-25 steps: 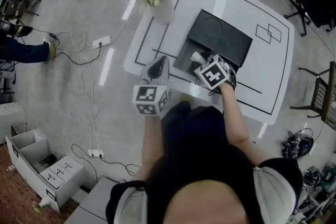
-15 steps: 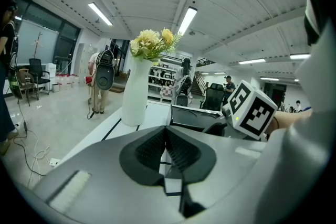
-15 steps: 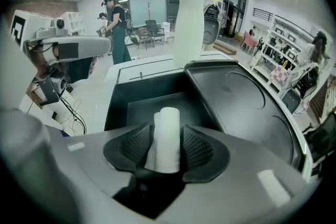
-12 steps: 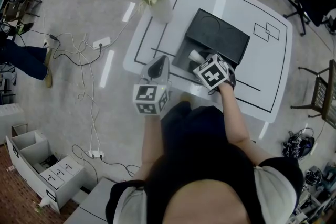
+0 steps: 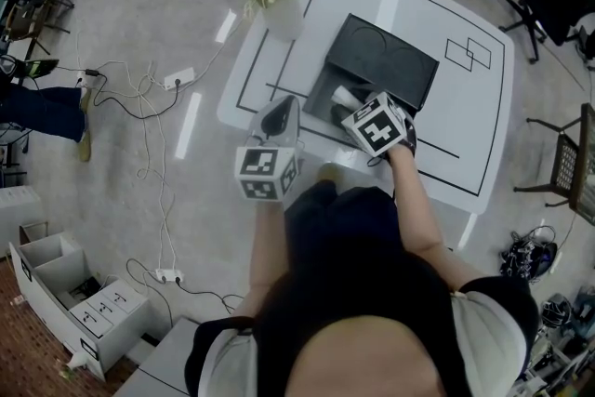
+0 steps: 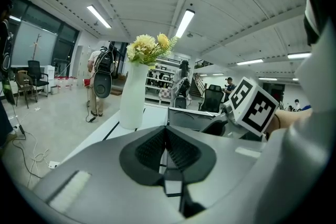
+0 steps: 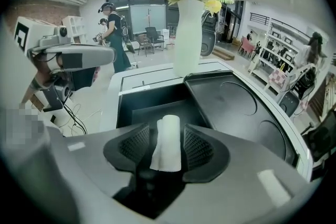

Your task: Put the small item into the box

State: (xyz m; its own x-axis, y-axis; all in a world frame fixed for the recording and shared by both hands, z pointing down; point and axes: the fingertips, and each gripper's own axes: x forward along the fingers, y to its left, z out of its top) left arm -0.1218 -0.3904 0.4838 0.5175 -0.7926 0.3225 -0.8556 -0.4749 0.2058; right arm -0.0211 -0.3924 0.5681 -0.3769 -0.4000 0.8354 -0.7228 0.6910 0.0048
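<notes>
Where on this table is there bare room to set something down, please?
The widest bare patch lies between the box lid and the table's right edge. A narrower strip runs between the vase and the box. The near edge is crowded: the right hand-held gripper, jaws just opened around a white roll, hangs over the box, the left hand-held gripper beside it.

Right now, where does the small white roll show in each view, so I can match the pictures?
Head view: centre of the picture, the white roll in the open black box.
Left gripper view: not in it.
Right gripper view: lower centre, between the right tool's jaws, which have just been opening and stand clear of it.
Shared landmark: the white vase of flowers, in all three.
</notes>
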